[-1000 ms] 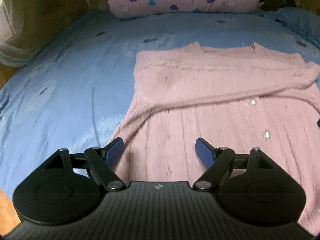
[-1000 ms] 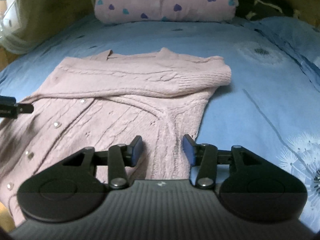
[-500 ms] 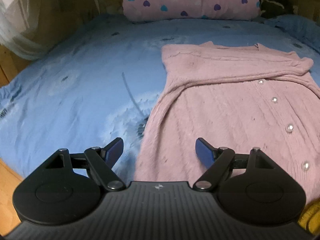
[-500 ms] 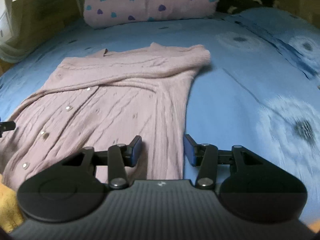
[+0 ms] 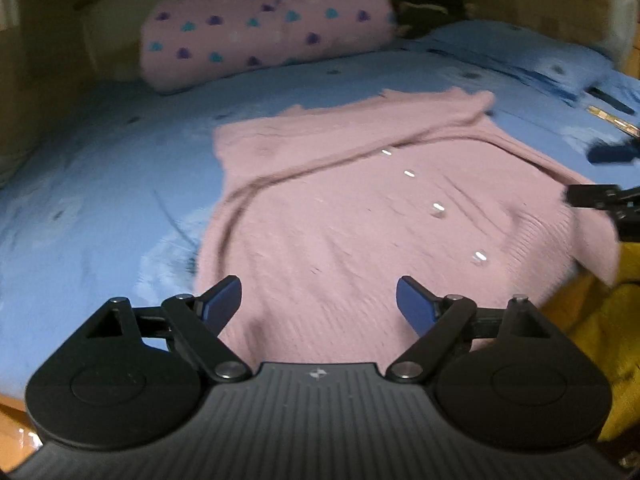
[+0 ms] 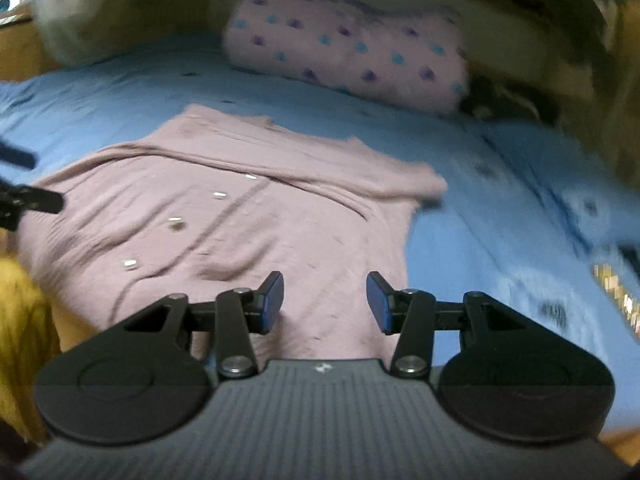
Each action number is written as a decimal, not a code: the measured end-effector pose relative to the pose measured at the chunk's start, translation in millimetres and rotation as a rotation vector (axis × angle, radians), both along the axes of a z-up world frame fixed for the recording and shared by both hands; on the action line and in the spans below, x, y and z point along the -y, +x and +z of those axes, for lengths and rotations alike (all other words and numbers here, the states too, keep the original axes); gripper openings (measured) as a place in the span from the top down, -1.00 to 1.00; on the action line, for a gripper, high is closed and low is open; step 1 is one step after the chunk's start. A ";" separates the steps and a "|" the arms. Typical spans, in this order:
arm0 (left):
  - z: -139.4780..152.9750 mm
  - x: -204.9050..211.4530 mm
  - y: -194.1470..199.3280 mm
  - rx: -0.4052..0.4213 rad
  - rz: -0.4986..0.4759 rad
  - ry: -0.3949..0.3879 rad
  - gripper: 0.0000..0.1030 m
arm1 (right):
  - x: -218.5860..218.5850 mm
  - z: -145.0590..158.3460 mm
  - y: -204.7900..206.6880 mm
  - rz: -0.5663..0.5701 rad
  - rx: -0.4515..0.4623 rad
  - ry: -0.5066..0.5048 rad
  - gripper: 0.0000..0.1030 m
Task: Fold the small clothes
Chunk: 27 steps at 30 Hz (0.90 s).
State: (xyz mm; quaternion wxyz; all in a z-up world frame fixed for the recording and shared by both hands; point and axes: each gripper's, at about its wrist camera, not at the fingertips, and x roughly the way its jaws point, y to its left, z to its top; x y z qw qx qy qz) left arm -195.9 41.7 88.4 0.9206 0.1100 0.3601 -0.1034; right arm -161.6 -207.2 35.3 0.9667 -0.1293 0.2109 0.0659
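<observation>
Left wrist view: left gripper [image 5: 319, 300], jaws just widened, empty above the knitted pink cardigan [image 5: 360, 216] at the bed's [image 5: 100, 184] near edge; right gripper [image 6: 325, 300], likewise just widened, empty.

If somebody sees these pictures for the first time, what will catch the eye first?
First the pink cardigan, lying flat in the middle of the blue bedsheet, its sleeves folded across the chest and its buttons shining. Behind it, at the head of the bed, lies a pink pillow with hearts. In front, the left gripper and the right gripper hang over the near hem, jaws open.
</observation>
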 end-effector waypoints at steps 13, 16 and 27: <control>-40.1 24.6 -29.1 -0.132 -0.174 0.150 -0.71 | -28.8 -20.5 -15.8 0.150 -0.154 -0.150 -0.33; -47.4 28.1 -26.8 -0.090 -0.146 0.211 -0.71 | -31.3 -26.8 -8.0 0.124 -0.160 -0.187 -0.33; -39.1 33.8 -24.7 0.114 -0.106 0.325 -0.71 | -23.5 -21.4 -2.1 0.076 -0.099 -0.113 -0.32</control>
